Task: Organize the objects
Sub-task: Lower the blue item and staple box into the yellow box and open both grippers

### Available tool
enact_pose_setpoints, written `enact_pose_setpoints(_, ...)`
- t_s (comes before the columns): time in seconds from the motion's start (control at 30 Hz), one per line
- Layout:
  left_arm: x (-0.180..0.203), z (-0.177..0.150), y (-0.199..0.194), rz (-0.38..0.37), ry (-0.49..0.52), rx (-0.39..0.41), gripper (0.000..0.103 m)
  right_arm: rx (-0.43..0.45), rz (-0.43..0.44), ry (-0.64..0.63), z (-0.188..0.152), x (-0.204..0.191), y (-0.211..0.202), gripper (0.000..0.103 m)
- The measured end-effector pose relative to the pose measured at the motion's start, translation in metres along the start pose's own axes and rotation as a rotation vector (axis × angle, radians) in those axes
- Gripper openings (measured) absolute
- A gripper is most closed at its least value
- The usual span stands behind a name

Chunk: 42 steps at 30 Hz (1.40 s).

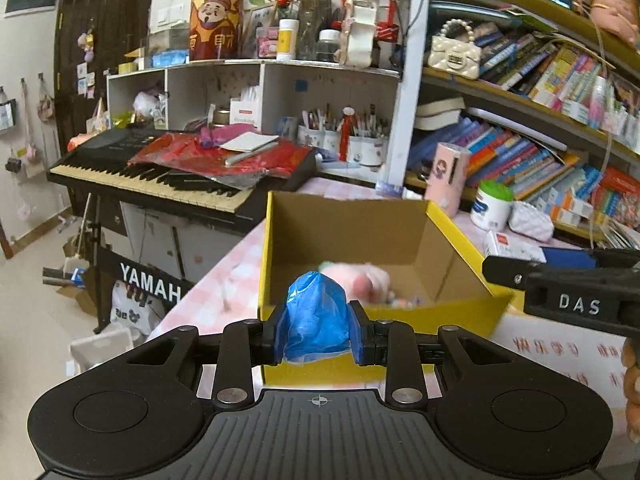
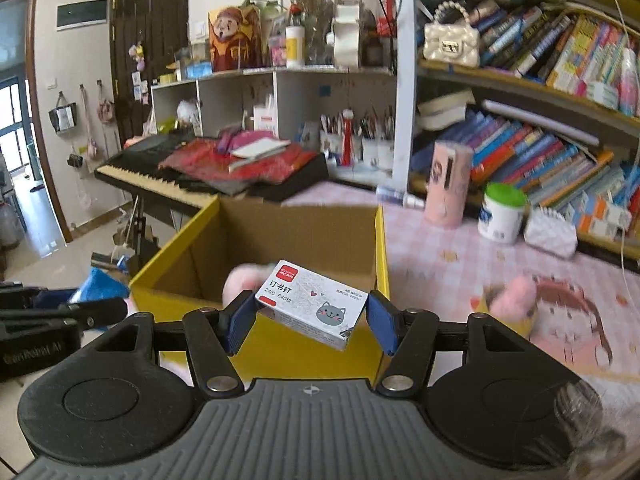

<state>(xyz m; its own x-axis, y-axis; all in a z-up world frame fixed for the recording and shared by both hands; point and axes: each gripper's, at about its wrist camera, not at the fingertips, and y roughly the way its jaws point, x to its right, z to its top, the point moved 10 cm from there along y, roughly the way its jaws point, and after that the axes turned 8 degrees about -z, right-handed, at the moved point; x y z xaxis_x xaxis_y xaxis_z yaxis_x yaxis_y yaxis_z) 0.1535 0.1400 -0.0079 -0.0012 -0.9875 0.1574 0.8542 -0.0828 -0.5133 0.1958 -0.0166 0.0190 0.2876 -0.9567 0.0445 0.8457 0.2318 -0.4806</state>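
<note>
A yellow cardboard box [image 1: 460,232] stands open on the pink checked table; it also shows in the right wrist view [image 2: 176,256]. A pink fluffy thing [image 1: 368,276] and small bits lie inside it. My left gripper [image 1: 318,330] is shut on a crumpled blue plastic bag [image 1: 316,316], held just in front of the box's near wall. My right gripper [image 2: 310,320] is shut on a small white staples box with a grey cat picture [image 2: 312,302], tilted, above the box's near edge. The left gripper and blue bag [image 2: 96,286] show at the left of the right wrist view.
A pink tube [image 2: 448,184], a white jar with a green lid [image 2: 502,212] and a white quilted pouch [image 2: 550,232] stand at the back right. A pink fluffy item [image 2: 512,296] lies on the table right of the box. A Yamaha keyboard [image 1: 152,176] stands left; bookshelves [image 1: 540,128] rise behind.
</note>
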Motion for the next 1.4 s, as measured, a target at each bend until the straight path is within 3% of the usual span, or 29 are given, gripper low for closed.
enact_pose_setpoints(0.2,0.003,0.015,0.033,0.027,-0.009,0.011,0.029,0.031,0.014,-0.028,0.033,0.008,0.033,0.058)
enact_pose_setpoints(0.4,0.009,0.014,0.069,0.048,0.002,-0.029,0.029,0.027,0.041,-0.060,0.049,0.013,0.065,0.058)
enact_pose_setpoints(0.83,0.017,-0.006,0.124,0.093,0.054,-0.177,0.029,-0.047,0.137,-0.108,0.037,-0.002,0.113,0.058)
enact_pose_setpoints(1.17,0.014,-0.010,0.133,0.125,0.028,-0.202,0.031,-0.116,0.180,-0.139,0.021,-0.007,0.134,0.058)
enact_pose_setpoints(1.23,0.012,-0.010,0.133,0.140,0.019,-0.195,0.034,-0.122,0.186,-0.142,0.020,-0.008,0.137,0.058)
enact_pose_setpoints(1.3,0.009,-0.011,0.129,0.154,0.010,-0.181,0.048,-0.131,0.193,-0.142,0.019,-0.008,0.140,0.058)
enact_pose_setpoints(1.4,0.013,-0.008,0.122,0.133,0.004,-0.148,0.057,-0.138,0.195,-0.145,0.017,-0.008,0.144,0.058)
